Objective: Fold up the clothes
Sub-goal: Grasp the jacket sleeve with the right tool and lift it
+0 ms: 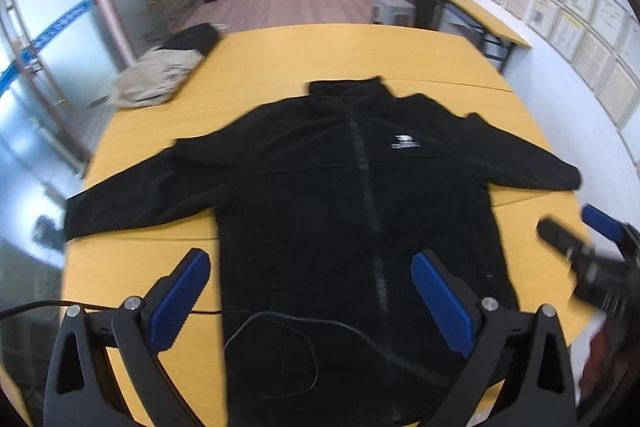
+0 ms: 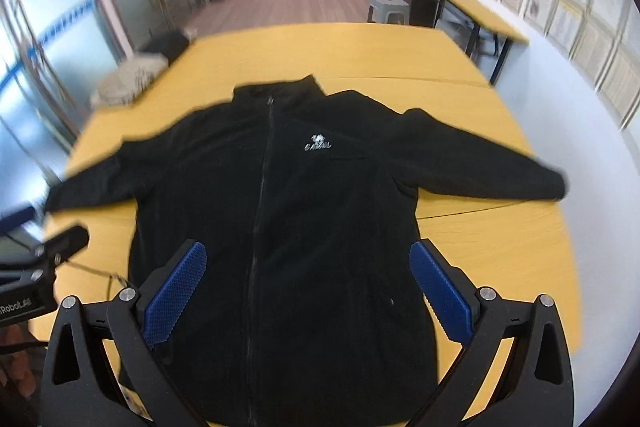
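Observation:
A black zip-up fleece jacket (image 1: 320,187) (image 2: 288,203) lies flat, front up, on the yellow table (image 1: 340,55) (image 2: 340,55). Both sleeves are spread out to the sides and the collar points away from me. A small white logo (image 2: 317,143) marks its chest. My left gripper (image 1: 310,263) hovers open above the jacket's hem, nothing between its blue pads. My right gripper (image 2: 308,251) is also open over the lower body of the jacket. In the left wrist view the right gripper (image 1: 580,231) shows at the right edge; in the right wrist view the left gripper (image 2: 44,227) shows at the left edge.
A beige garment (image 1: 156,79) and a dark one (image 1: 192,37) are piled at the table's far left corner. A thin black cable (image 1: 276,327) loops over the jacket's hem. A second yellow table (image 1: 468,7) and a grey stool (image 1: 392,9) stand beyond, near the right wall.

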{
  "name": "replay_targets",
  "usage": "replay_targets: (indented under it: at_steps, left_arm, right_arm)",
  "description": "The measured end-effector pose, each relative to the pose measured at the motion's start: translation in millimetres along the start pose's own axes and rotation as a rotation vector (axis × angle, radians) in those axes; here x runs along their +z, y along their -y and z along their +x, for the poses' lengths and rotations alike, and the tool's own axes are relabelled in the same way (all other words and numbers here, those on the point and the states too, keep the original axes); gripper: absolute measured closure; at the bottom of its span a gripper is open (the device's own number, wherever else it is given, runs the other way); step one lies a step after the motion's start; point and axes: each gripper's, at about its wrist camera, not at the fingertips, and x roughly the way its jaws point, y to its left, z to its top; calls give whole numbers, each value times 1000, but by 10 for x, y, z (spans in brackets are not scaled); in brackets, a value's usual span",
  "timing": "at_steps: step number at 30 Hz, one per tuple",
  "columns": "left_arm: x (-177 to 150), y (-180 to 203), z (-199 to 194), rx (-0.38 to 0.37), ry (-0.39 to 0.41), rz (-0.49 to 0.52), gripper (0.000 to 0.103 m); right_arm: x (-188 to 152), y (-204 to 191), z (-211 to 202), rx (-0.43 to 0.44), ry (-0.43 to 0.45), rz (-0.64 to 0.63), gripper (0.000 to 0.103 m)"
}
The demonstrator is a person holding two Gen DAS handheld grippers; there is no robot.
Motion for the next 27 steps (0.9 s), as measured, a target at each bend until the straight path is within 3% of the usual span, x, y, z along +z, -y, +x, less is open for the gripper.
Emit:
replay_targets:
  at_steps: [8, 14, 19, 24, 26, 27]
  left_arm:
    - [390, 726, 1152, -119, -18, -11, 0]
    - [886, 1465, 2218, -146, -33, 56, 0]
    - [1266, 2100, 2938, -155, -76, 165, 0]
    - [1400, 2559, 3271, -152, -86, 285, 0]
    - [1418, 2698, 3379, -154, -93, 320, 0]
    - [1422, 2757, 3436, -154, -99, 336, 0]
  right_arm:
    - [-70, 3095, 917, 47, 37, 523, 0]
    - [-123, 4712, 1533, 69, 89, 779, 0]
    - [-127, 5423, 1921, 76, 108, 944, 3]
    - [116, 5693, 1931, 67, 142, 931, 3]
    - [203, 5721, 1930, 50, 140, 909, 9]
    - [223, 5723, 1947, 41, 130, 900, 28]
